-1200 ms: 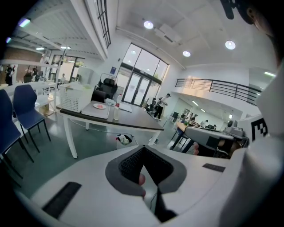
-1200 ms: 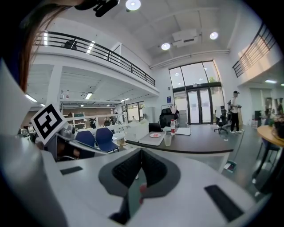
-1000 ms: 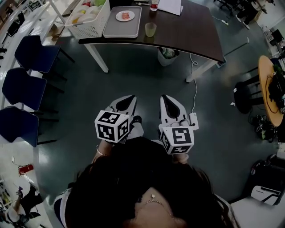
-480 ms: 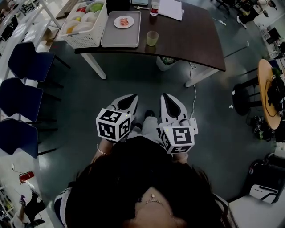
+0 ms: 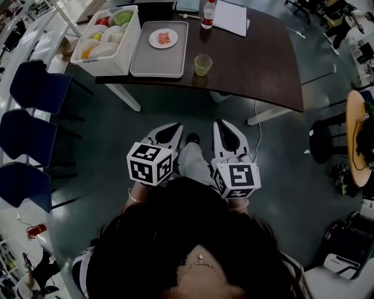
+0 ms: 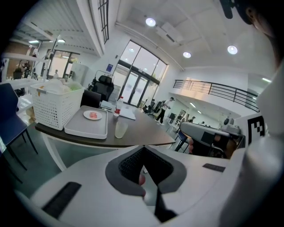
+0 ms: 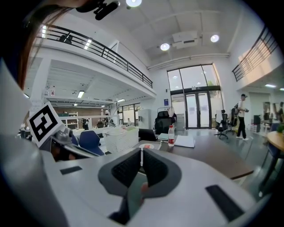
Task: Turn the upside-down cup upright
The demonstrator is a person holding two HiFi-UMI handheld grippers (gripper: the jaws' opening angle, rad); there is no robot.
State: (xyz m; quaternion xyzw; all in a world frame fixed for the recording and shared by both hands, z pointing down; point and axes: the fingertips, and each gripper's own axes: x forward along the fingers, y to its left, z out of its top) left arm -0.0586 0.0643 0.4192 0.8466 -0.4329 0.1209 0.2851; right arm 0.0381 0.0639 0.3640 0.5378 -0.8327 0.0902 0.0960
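A pale green translucent cup (image 5: 203, 64) stands near the front edge of the dark table (image 5: 257, 64), right of a grey tray (image 5: 146, 61). It also shows in the left gripper view as the cup (image 6: 120, 129); I cannot tell which way up it is. My left gripper (image 5: 173, 129) and right gripper (image 5: 223, 125) are held side by side over the floor, well short of the table. Both are shut with nothing in them. In their own views the left gripper (image 6: 143, 148) and right gripper (image 7: 142, 153) point toward the table.
On the table are a white basket (image 5: 125, 49) of fruit and bowls, a small plate (image 5: 163, 38) on the tray, a bottle (image 5: 207, 14) and paper (image 5: 231, 17). Blue chairs (image 5: 35, 87) line the left. A cable (image 5: 256, 125) lies on the floor by the table leg.
The table and cup have come closer and lower in the head view as the person walks toward them. Both grippers stay shut and side by side.
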